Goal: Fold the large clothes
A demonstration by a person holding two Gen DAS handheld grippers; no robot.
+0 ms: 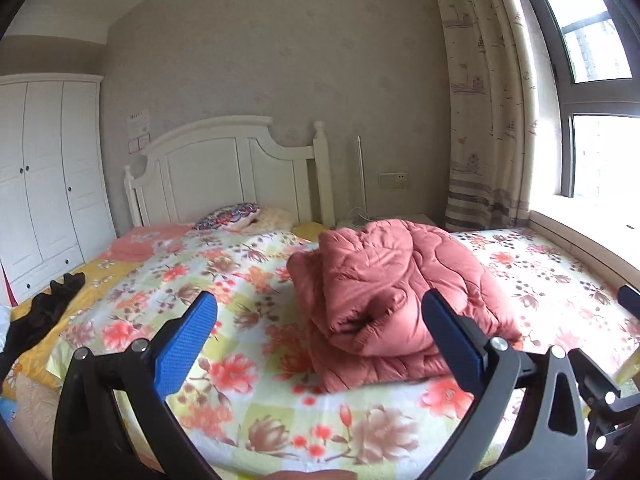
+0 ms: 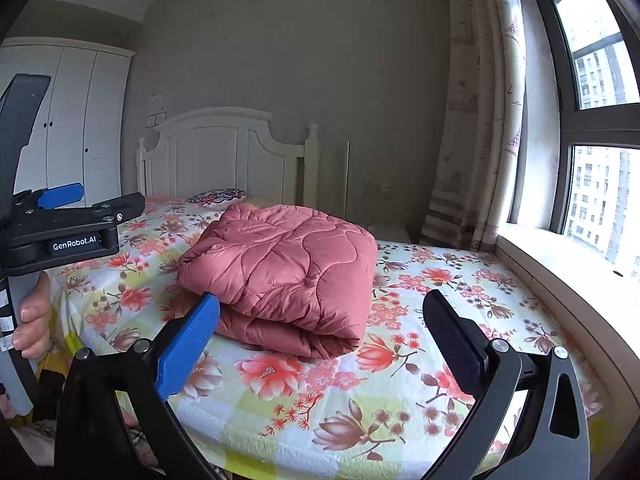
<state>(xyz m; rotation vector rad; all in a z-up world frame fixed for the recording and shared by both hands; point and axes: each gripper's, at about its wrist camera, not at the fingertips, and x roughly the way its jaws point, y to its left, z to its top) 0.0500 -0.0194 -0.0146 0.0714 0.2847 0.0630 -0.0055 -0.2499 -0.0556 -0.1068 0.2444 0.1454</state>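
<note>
Pink quilted garment point(image 2: 280, 272), folded (bulky), on bed

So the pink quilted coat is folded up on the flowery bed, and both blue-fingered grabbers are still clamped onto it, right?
Not quite. The pink quilted coat does lie folded on the flowery bed, but neither grabber grips it. The right wrist view shows the right gripper wide open and clear of the fabric; the left wrist view shows the left gripper open too.
</note>
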